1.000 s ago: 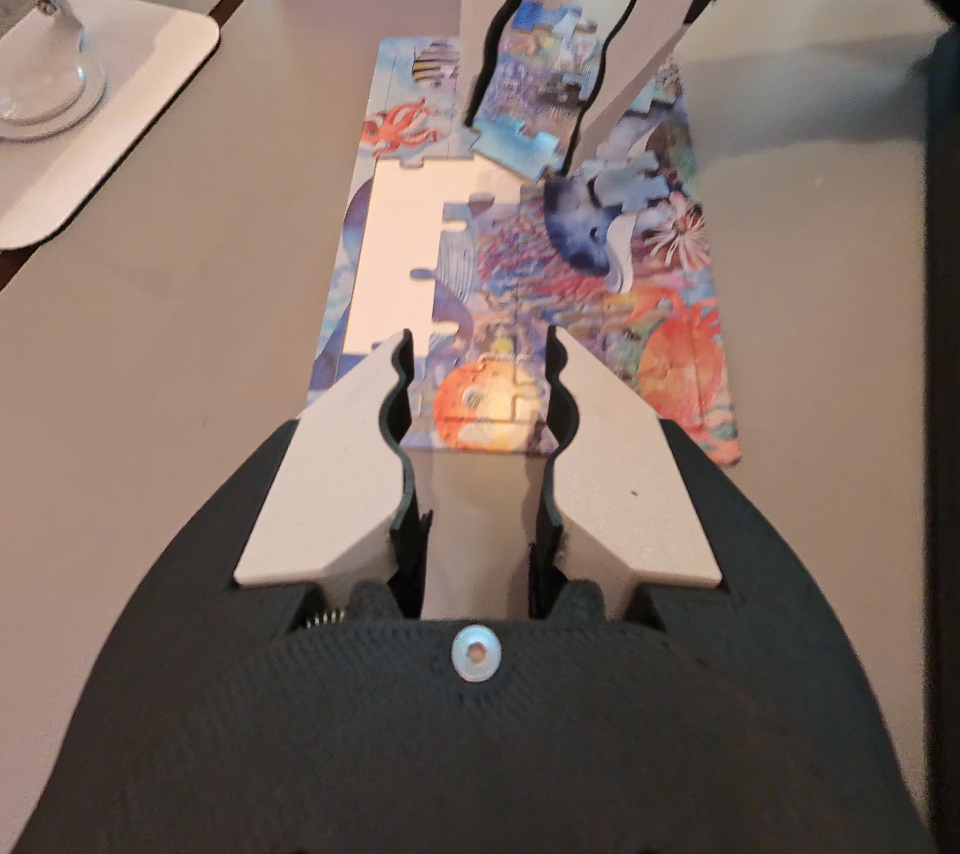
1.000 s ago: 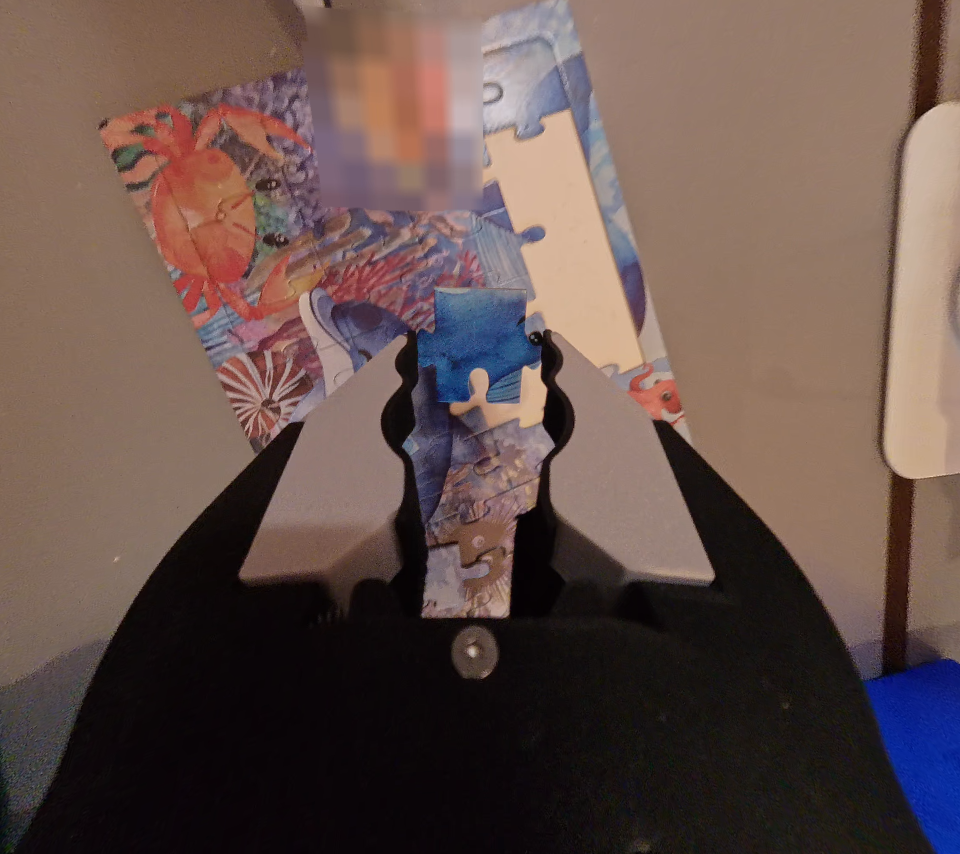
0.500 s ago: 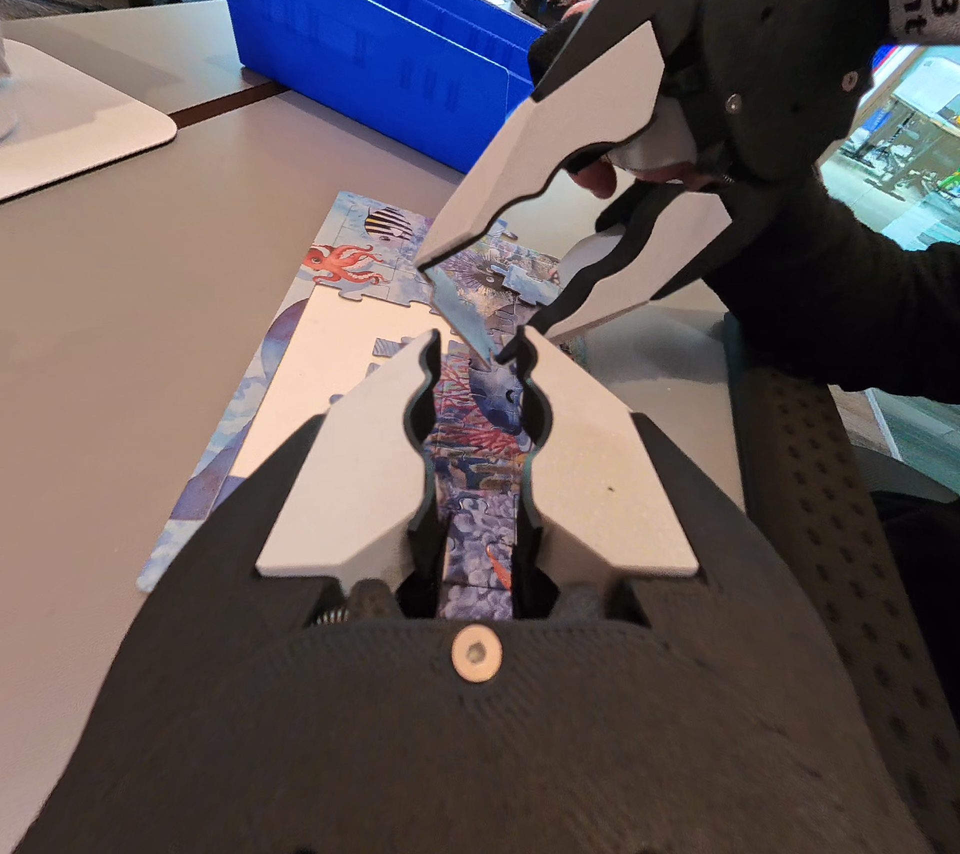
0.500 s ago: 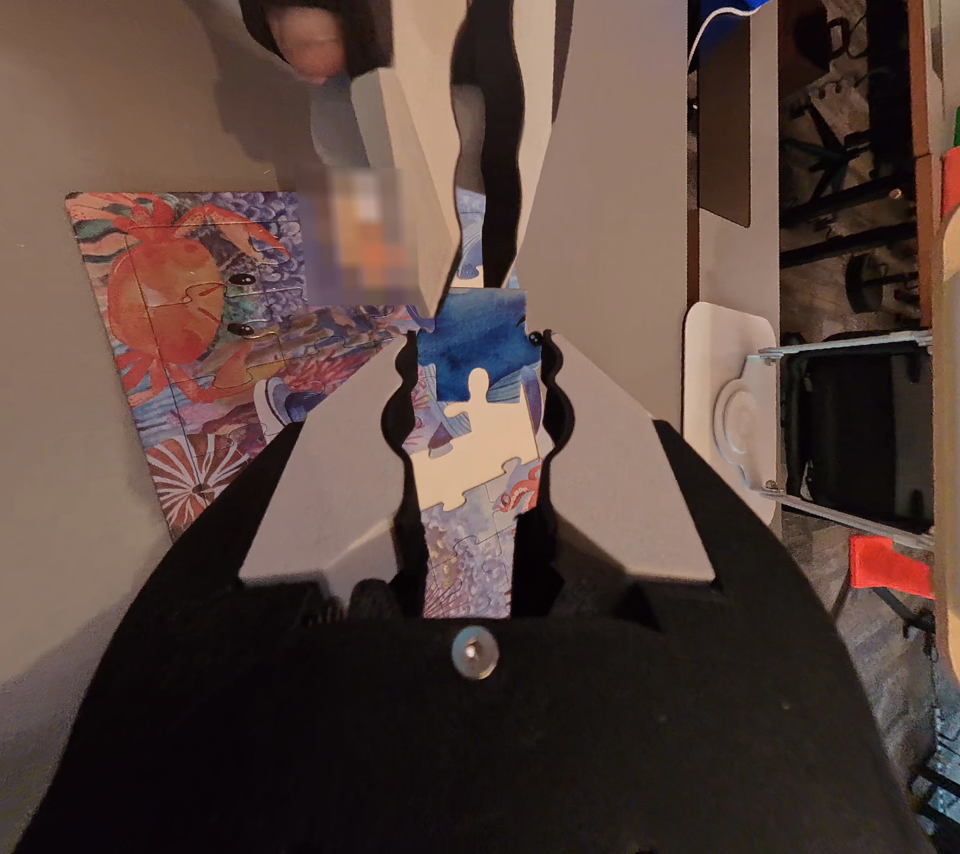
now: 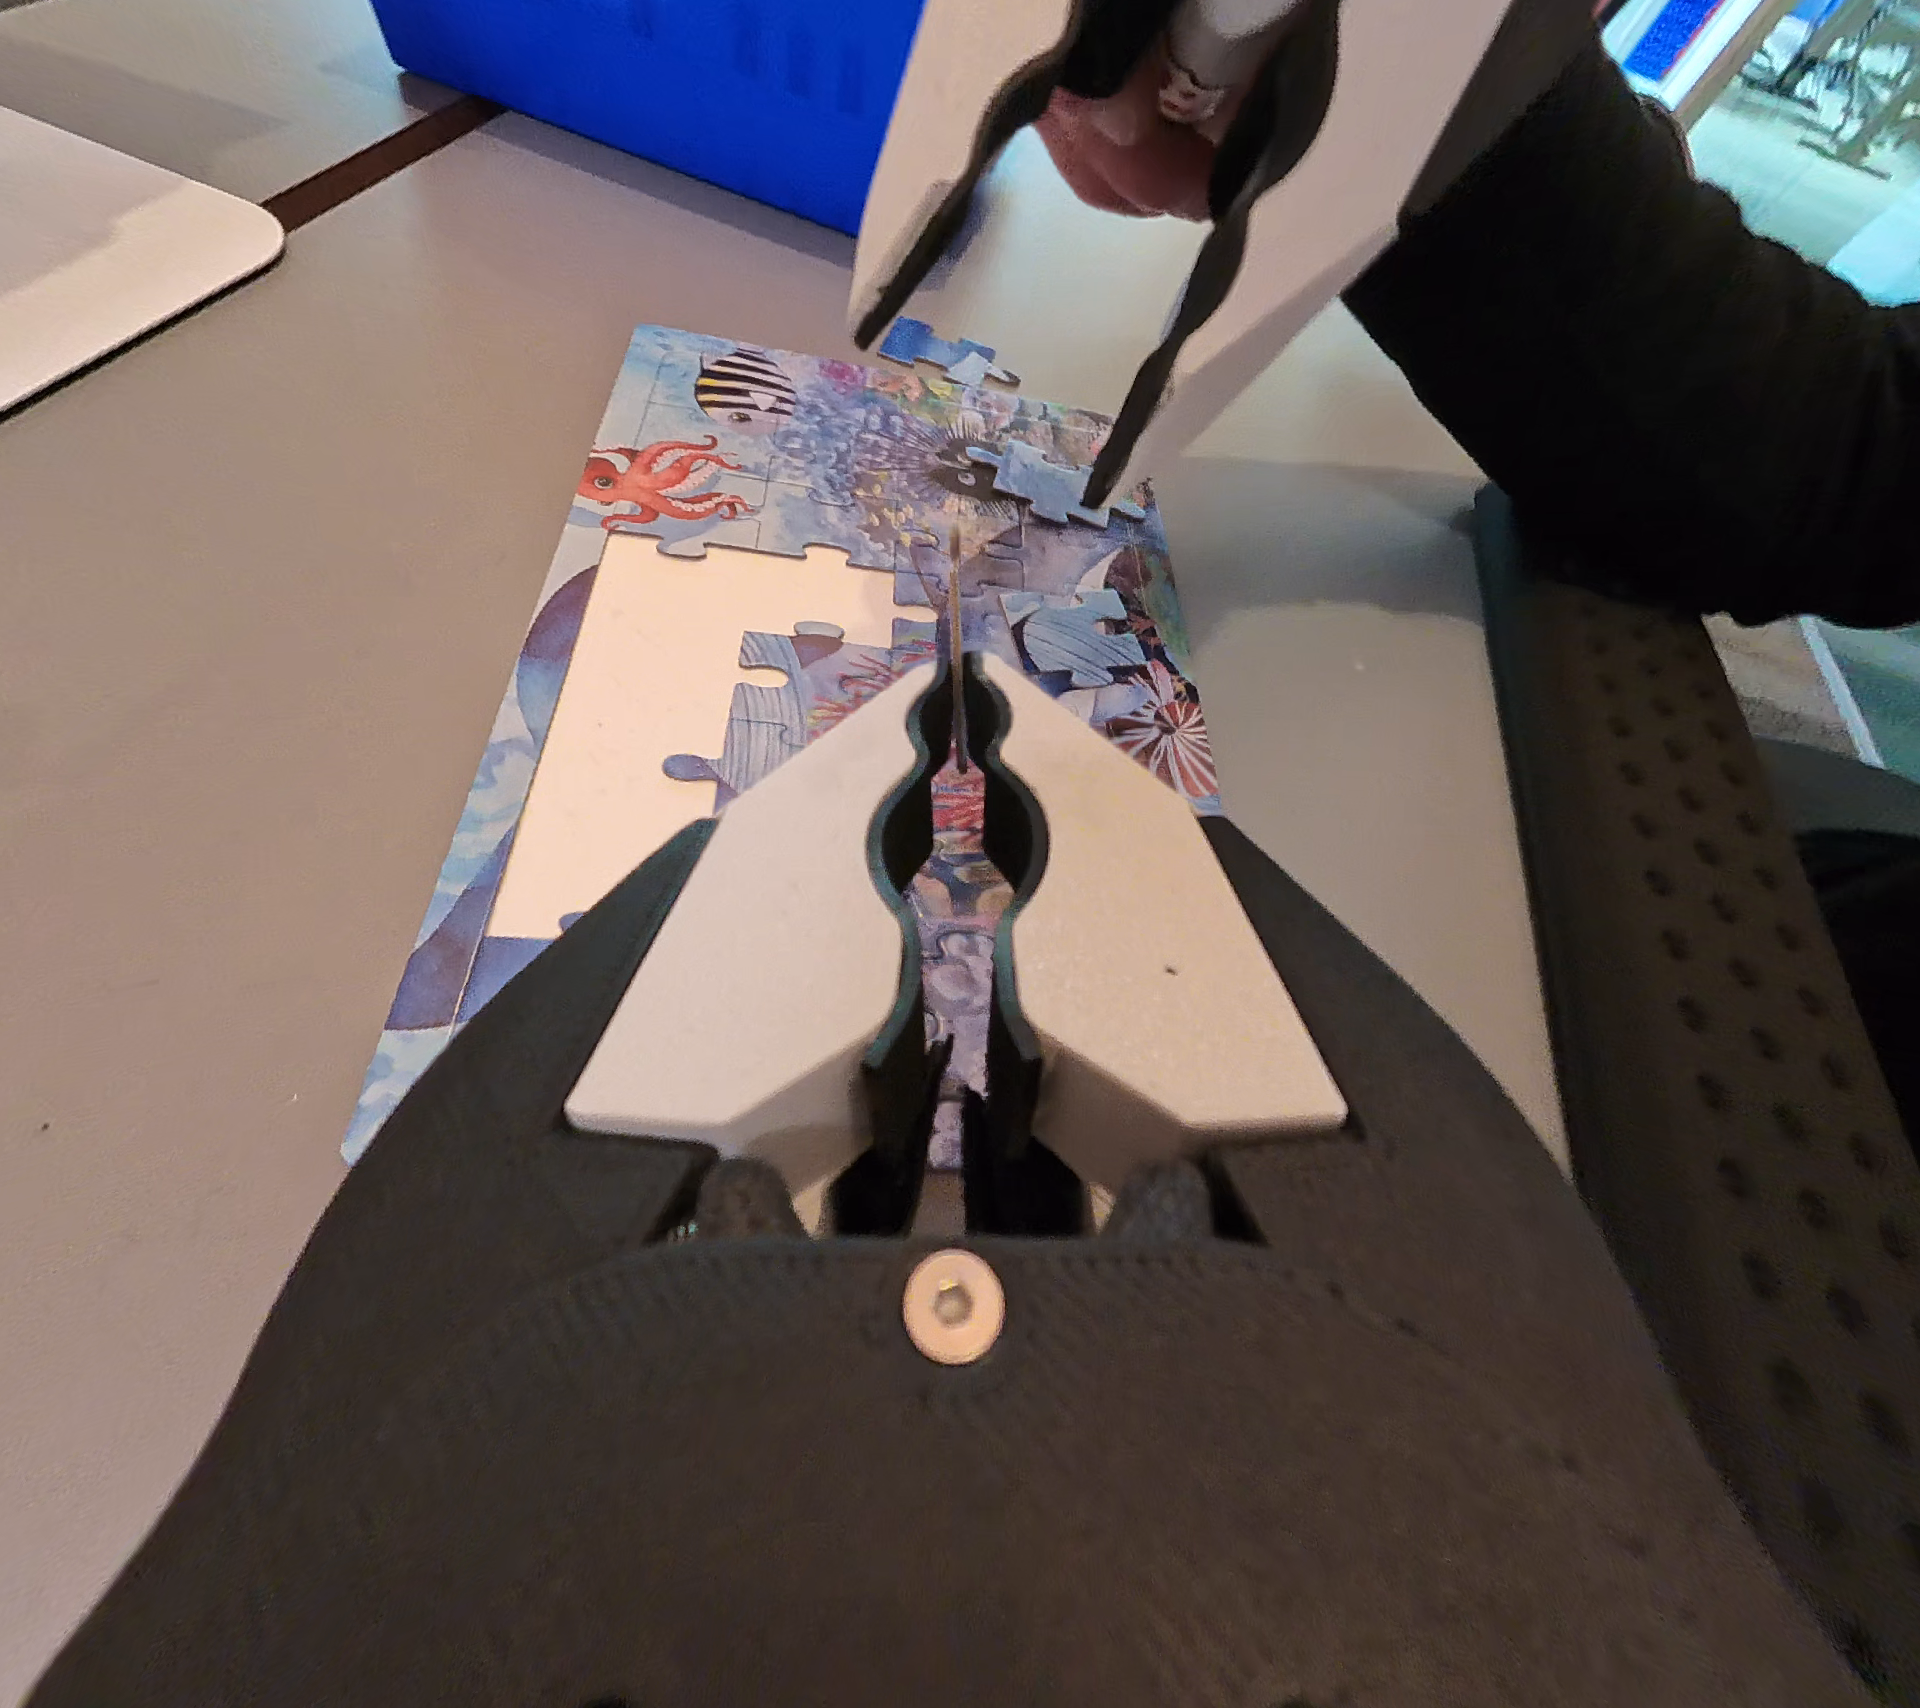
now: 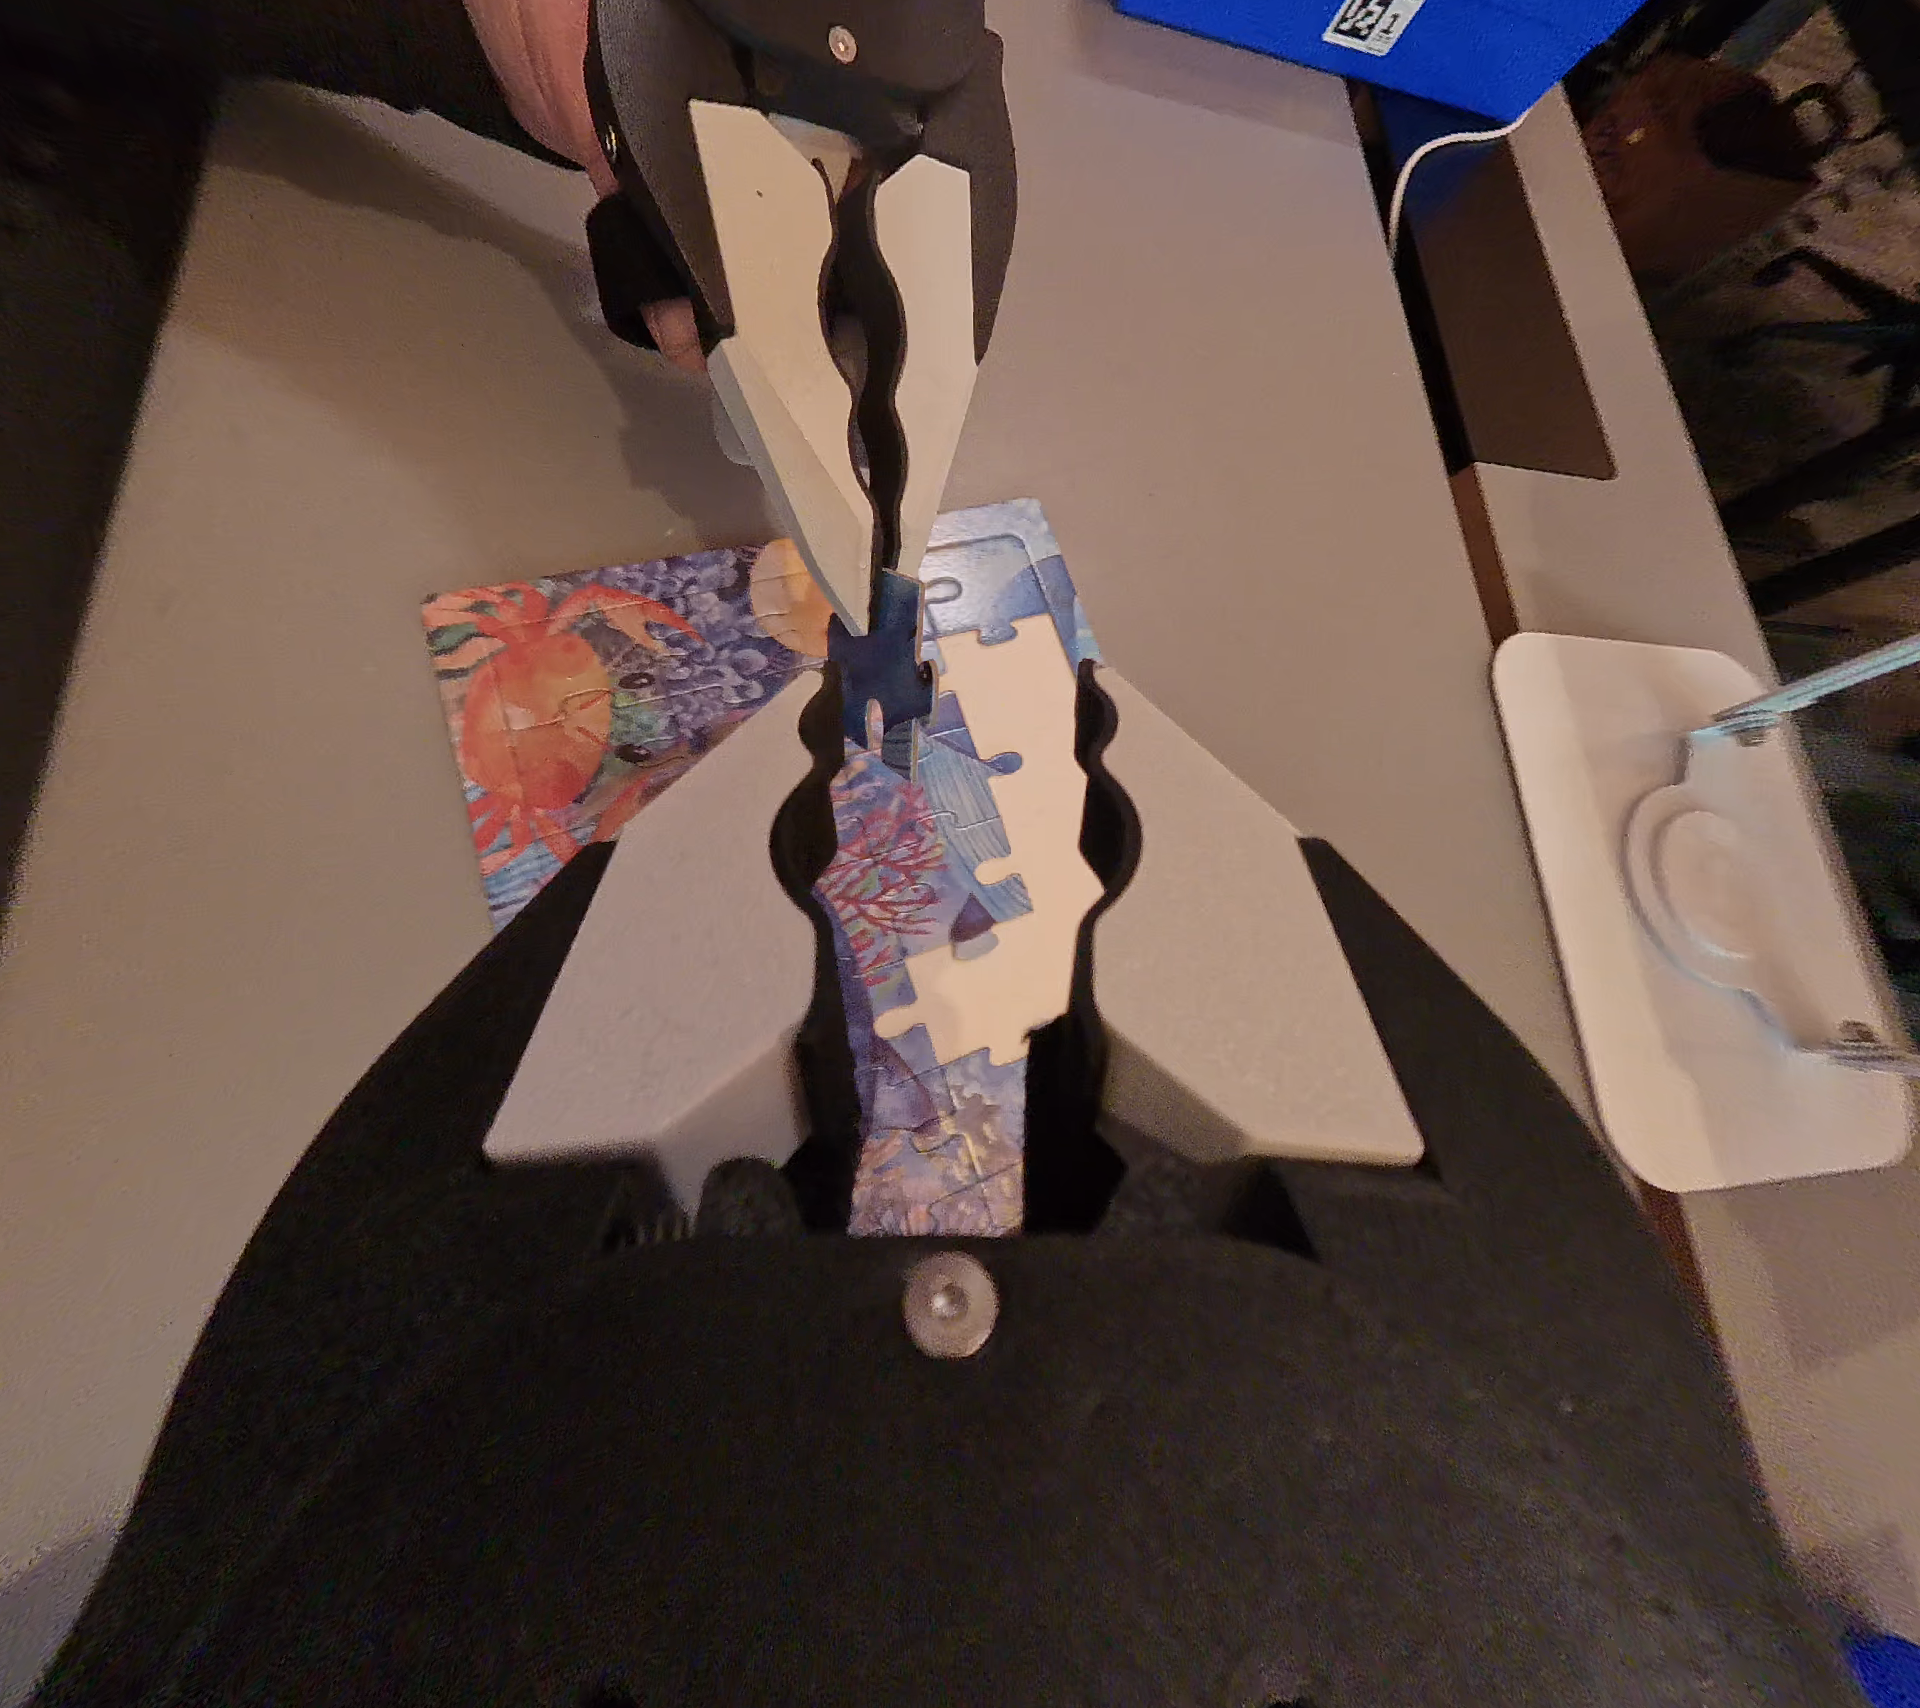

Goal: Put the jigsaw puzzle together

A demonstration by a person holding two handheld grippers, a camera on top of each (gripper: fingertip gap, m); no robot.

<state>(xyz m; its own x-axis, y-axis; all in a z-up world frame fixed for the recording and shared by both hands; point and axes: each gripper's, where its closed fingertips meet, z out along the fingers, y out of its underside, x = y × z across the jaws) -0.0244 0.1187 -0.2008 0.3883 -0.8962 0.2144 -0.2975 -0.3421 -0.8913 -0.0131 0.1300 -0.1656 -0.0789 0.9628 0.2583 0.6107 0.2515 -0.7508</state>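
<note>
The left gripper [image 5: 954,671] is clamped on a blue puzzle piece [image 6: 883,671], which we see edge-on between its tips in the left wrist view and face-on in the right wrist view. The right gripper [image 6: 951,682] stands with its fingers spread and nothing between them; the piece hangs just beside its left finger [image 6: 821,702], and we cannot tell whether the two touch. The jigsaw board [image 5: 1164,723] lies on the table [image 5: 260,619] below both sets of tips, with its bare cream gap [image 5: 665,702] under and to the left of the left gripper's tips. Two loose pieces [image 5: 1044,479] rest on the assembled picture beneath the right gripper.

Risks, in our judgement:
- The piece is held by one edge only; a turn of the wrist could let it pivot or drop.
- It stands upright, so it must be laid flat before seating; lowered as is, its tabs could catch the gap's border.
- The right gripper's tips sit near the loose pieces and could scatter them.
</note>
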